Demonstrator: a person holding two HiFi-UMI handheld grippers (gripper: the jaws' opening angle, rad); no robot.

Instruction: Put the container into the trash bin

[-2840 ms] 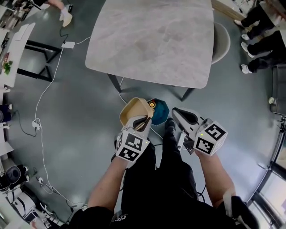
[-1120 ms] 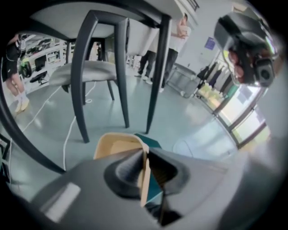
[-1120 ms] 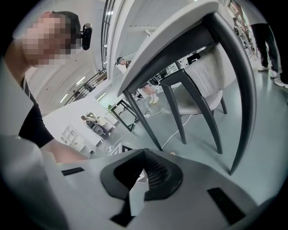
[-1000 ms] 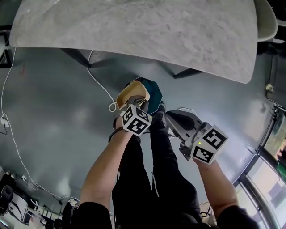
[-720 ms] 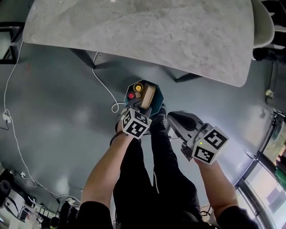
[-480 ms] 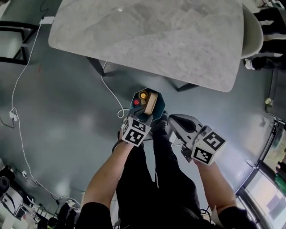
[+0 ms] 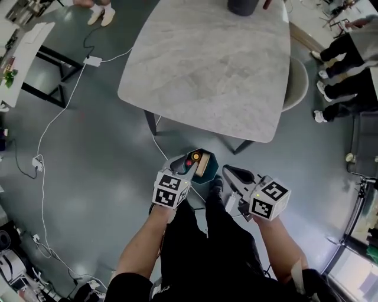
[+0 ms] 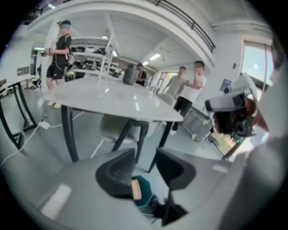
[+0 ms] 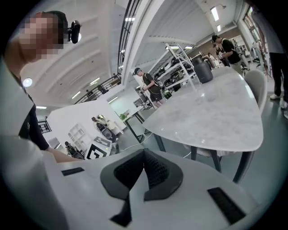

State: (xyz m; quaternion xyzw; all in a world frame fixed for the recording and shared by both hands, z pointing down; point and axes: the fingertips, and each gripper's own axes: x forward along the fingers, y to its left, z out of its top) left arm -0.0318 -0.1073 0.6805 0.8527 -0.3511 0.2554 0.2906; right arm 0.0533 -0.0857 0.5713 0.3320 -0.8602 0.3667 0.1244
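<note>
While we hold both grippers above the floor in front of our black trousers [image 7: 221, 248], the container [image 7: 204, 165] sits inside the trash bin [image 7: 212, 176]. It shows as a tan shape toward the right side of the teal, many-sided bin. Beside it in the bin lie a small red thing [image 7: 189, 163] and a round yellow thing [image 7: 195, 157]. The bin stands on the grey floor [image 7: 106, 189] just below the near edge of the grey stone table [image 7: 207, 65].

Our left gripper [image 8: 145, 167] hangs over the bin's left rim with its jaws apart. They are closing with nothing between them. In the left gripper view the bin and the tan container appear low down past the dark pads [image 8: 118, 175], well clear of them.

Our right gripper [image 9: 144, 157] is off to the right of the bin. Its two ribbed pads [image 9: 157, 173] meet at the tips and grip nothing.

A pale chair [image 7: 298, 76] is tucked against the table's right side. A dark vessel [image 7: 242, 6] stands at the table's far end. A white cable [image 7: 53, 127] trails across the floor on the left. People in dark clothes [image 7: 342, 65] stand at the upper right.
</note>
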